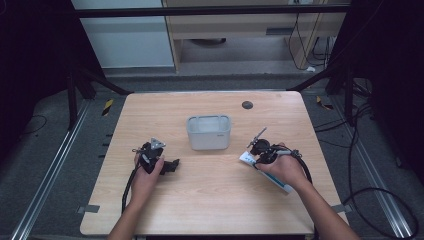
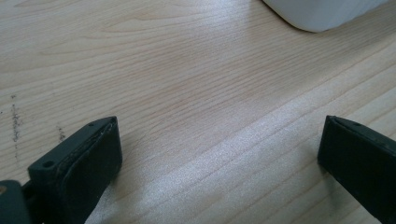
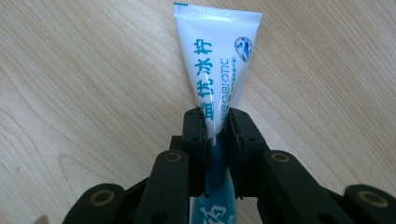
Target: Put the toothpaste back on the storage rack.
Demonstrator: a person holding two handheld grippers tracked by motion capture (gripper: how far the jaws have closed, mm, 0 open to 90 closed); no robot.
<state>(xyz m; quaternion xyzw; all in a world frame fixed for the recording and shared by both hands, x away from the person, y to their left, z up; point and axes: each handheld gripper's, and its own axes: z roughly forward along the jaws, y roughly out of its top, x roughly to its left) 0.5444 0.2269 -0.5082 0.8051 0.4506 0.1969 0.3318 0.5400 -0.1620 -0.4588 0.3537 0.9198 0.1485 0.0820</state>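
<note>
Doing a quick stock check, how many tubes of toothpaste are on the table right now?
1. The toothpaste tube lies on the table's right side, clamped between the right gripper's jaws. The white bin's inside isn't fully visible.

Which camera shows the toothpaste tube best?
The right gripper view: the tube is close, lettering readable, pinched by the right gripper. The high view shows it small, mostly under the hand.

On the wooden table [image 1: 210, 200] I count one white tub [image 1: 209, 132] near the middle, one white and blue tube [image 3: 216, 60] at the right, and one small dark disc [image 1: 247, 105] toward the far edge. Two hand-held grippers are there, the left gripper [image 1: 170, 165] and the right gripper [image 1: 257, 150].
</note>
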